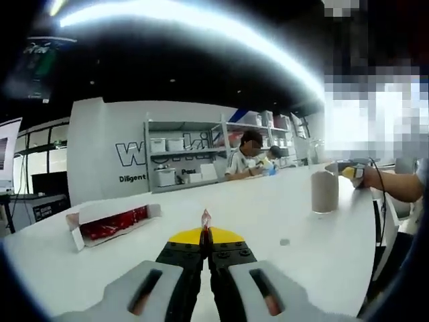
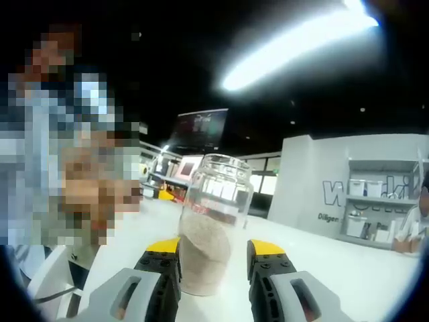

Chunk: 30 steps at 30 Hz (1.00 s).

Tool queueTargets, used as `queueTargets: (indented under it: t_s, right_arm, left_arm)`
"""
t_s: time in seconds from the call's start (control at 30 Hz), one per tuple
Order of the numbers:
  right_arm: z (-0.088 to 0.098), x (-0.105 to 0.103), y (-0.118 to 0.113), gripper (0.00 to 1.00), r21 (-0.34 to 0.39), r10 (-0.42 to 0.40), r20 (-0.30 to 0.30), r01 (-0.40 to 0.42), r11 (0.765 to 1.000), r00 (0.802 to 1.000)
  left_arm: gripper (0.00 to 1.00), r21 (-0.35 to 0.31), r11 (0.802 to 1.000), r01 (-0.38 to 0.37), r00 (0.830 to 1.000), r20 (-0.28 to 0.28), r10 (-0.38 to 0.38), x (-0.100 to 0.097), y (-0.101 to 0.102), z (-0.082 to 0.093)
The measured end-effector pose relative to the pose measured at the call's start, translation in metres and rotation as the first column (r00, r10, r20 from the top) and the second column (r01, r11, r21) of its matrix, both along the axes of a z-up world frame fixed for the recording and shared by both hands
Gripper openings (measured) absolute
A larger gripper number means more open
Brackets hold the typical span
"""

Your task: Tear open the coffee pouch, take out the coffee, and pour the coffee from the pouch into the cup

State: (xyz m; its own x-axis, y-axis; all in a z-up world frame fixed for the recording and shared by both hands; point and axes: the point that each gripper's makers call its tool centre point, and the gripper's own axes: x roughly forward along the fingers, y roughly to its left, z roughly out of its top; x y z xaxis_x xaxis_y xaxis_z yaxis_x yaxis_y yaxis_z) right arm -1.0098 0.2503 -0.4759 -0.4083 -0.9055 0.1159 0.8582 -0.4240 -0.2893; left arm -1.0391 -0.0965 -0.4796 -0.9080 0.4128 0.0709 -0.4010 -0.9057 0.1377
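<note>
Two grippers are at work over one long white table (image 1: 281,201), and the glass cup (image 2: 213,225) is the easiest thing to place everything by. In the right gripper view the right gripper (image 2: 213,258) has its yellow-tipped jaws spread wide, one on each side of the cup's lower half. Whether the jaws actually touch the glass I cannot tell; they stand just beside it, and the cup sits upright on the table. It is a clear jar-like cup, filled roughly two-thirds with a pale beige powder.

In the left gripper view the same cup (image 1: 324,191) stands well off to the right of the left gripper (image 1: 206,235), with a hand (image 1: 371,176) holding a gripper behind it, level with the cup's rim, the forearm reaching in from the right edge. The left gripper points forward, roughly level with the tabletop, its jaws pressed together. Pinched between their tips is a small scrap of reddish pouch (image 1: 206,218), standing up as a thin sliver. How much of the pouch there is, I cannot make out.

Far to the left of the cup, on the table, lies an open white box (image 1: 110,223) with red packets inside. Beyond the cup's far side, two people (image 1: 251,159) sit at the table in front of grey shelving (image 1: 184,157).
</note>
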Motion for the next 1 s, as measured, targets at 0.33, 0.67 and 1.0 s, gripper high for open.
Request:
queueTargets:
  t_s: [0.33,0.67,1.0]
  right_arm:
    - [0.000,-0.004,0.001,0.39,-0.007,-0.010,0.012,0.010,1.000,1.000]
    - [-0.003,-0.009,0.004,0.39,-0.007,-0.038,0.045,0.039,0.999,0.998]
    - [0.000,-0.011,0.009,0.39,-0.033,-0.052,0.054,0.053,0.998,0.997]
  left_arm:
    - [0.05,-0.063,0.998,-0.027,0.998,0.047,0.030,-0.005,0.002,-0.013]
    - [0.05,-0.124,0.991,-0.053,0.993,0.095,0.065,-0.011,0.000,-0.026]
    - [0.07,-0.250,0.967,-0.051,0.977,0.188,0.100,-0.014,0.008,-0.052]
